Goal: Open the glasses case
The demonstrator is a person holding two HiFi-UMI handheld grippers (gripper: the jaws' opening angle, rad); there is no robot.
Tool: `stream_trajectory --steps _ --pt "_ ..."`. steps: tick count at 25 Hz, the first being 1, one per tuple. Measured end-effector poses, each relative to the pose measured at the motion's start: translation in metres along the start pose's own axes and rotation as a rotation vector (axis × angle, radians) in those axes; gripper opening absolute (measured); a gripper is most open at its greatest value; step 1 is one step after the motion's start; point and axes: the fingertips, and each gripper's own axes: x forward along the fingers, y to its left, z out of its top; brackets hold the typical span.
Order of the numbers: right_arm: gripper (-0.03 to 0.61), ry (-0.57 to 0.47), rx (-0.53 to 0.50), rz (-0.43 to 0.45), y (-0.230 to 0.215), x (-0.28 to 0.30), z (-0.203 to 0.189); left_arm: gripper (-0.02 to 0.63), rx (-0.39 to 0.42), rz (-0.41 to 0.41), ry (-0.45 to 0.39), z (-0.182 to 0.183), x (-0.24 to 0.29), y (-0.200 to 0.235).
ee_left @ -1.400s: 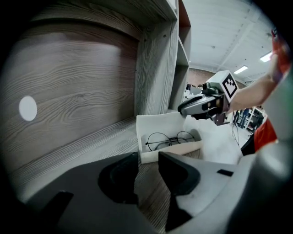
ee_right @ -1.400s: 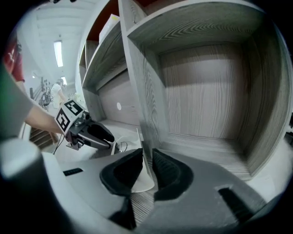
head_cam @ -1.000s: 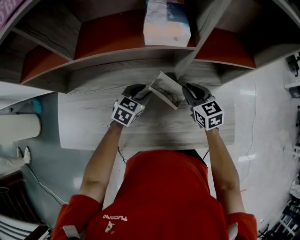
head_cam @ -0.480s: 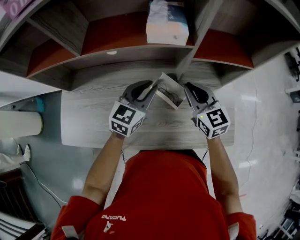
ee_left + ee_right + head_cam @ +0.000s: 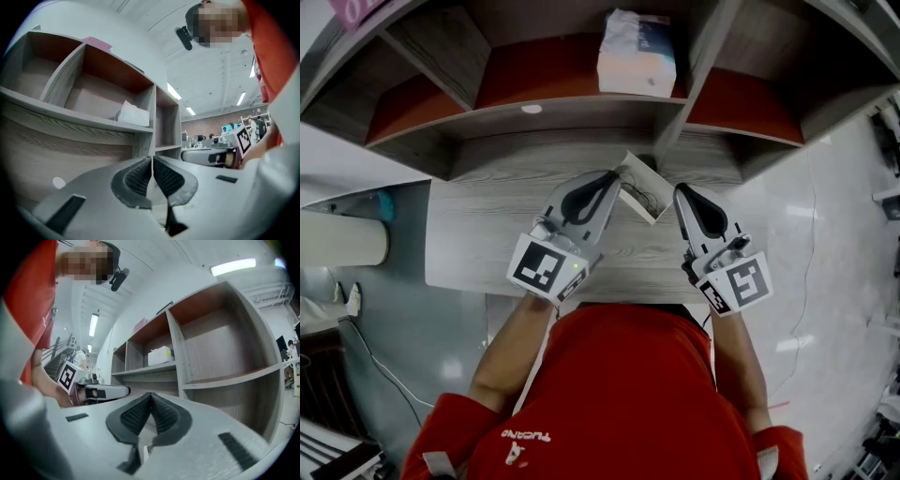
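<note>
The glasses case point(image 5: 641, 191) lies open on the grey wooden table point(image 5: 487, 234), white lid tipped up, dark glasses inside. In the head view my left gripper point(image 5: 613, 177) hangs above the table just left of the case, apart from it. Its jaws are closing with nothing between them, and in the left gripper view its pads point(image 5: 152, 160) meet at the tips. My right gripper point(image 5: 680, 191) hovers just right of the case, shut and empty; in its own view the pads point(image 5: 150, 395) touch. Both gripper views look level at the shelves, so neither shows the case.
A shelf unit point(image 5: 581, 117) with red-backed compartments stands at the table's far edge. A white tissue pack point(image 5: 637, 54) lies in its middle compartment, also seen in the left gripper view point(image 5: 133, 114) and the right gripper view point(image 5: 160, 355). The person's red shirt point(image 5: 619, 394) fills the near side.
Both grippers have lifted off the case and drawn back toward the person. The left jaws went from wide apart to nearly together. The case stays open on the table.
</note>
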Motion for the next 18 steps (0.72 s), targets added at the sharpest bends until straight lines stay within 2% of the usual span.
stream_trajectory --steps 11,18 --pt "0.005 -0.082 -0.015 0.037 0.019 -0.015 0.027 0.009 0.057 0.031 -0.08 0.031 -0.016 -0.012" --pt "0.003 -0.066 -0.015 0.037 0.016 -0.017 0.023 0.009 0.044 0.049 -0.078 0.028 -0.014 -0.011"
